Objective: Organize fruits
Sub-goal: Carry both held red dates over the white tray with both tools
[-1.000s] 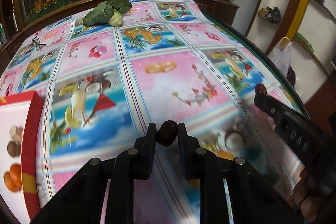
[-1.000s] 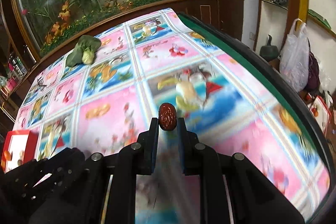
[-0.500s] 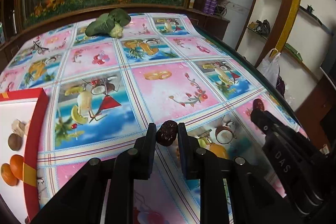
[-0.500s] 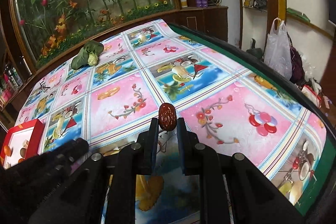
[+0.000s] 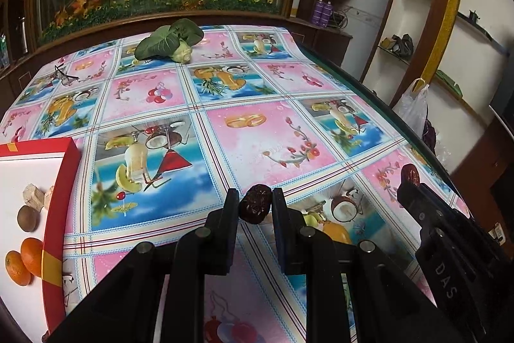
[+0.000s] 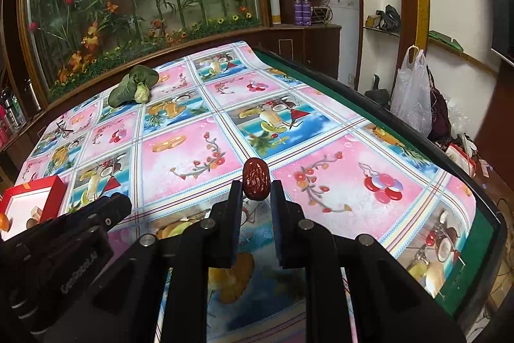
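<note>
My left gripper (image 5: 255, 203) is shut on a dark wrinkled red date (image 5: 255, 203), held above the patterned tablecloth. My right gripper (image 6: 256, 188) is shut on a brighter red date (image 6: 256, 179); it also shows at the right of the left wrist view (image 5: 414, 185) with its date (image 5: 410, 174). A red box with a white inside (image 5: 66, 169) lies at the left and holds two oranges (image 5: 24, 259), a brown round fruit (image 5: 28, 218) and pale chunks (image 5: 33, 196). The box also shows far left in the right wrist view (image 6: 48, 187).
A leafy green vegetable (image 5: 170, 42) lies at the table's far side, also in the right wrist view (image 6: 133, 85). The table's green right edge (image 6: 385, 114) drops off toward a white plastic bag (image 6: 412, 92) and shelves. A glass planter wall stands behind the table.
Both grippers have risen and pulled back with their dates still held; the view has tilted up so more of the table and room shows. The right gripper sits lower right of the left.
</note>
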`<action>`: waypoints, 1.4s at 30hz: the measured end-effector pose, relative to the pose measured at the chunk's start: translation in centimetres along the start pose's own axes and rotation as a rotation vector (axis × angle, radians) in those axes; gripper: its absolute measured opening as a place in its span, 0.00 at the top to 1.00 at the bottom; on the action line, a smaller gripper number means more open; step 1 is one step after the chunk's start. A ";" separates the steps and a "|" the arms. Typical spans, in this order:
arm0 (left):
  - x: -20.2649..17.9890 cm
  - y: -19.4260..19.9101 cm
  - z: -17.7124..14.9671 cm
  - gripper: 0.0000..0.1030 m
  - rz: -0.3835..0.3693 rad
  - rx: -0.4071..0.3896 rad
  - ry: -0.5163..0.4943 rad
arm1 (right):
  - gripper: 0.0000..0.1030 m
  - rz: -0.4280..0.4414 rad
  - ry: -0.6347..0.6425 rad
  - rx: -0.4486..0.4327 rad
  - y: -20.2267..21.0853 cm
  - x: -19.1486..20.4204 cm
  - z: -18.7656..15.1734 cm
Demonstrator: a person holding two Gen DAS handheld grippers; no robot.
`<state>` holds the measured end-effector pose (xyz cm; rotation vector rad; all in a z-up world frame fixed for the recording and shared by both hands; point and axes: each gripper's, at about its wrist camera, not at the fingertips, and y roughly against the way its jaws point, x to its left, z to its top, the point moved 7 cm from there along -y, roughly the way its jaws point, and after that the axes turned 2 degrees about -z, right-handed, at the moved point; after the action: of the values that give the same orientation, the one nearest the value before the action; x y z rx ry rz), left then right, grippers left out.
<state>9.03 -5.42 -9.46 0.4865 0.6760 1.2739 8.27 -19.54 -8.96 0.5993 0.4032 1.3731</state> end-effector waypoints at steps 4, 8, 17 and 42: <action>0.0 0.0 0.0 0.81 -0.001 0.000 0.000 | 0.82 0.000 -0.005 -0.006 0.3 -0.1 0.0; 0.1 0.0 -0.1 0.81 0.005 -0.003 0.001 | 0.82 0.001 -0.009 -0.016 0.7 0.0 0.0; 0.1 0.4 -0.1 0.81 0.000 -0.011 0.003 | 0.82 -0.009 0.026 -0.040 1.5 0.9 0.0; -0.4 0.9 0.4 0.81 0.006 -0.023 -0.019 | 0.82 0.044 0.000 -0.049 2.9 0.8 -0.3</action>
<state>8.57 -5.57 -8.50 0.4812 0.6441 1.2799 5.90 -18.47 -7.37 0.5712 0.3575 1.4210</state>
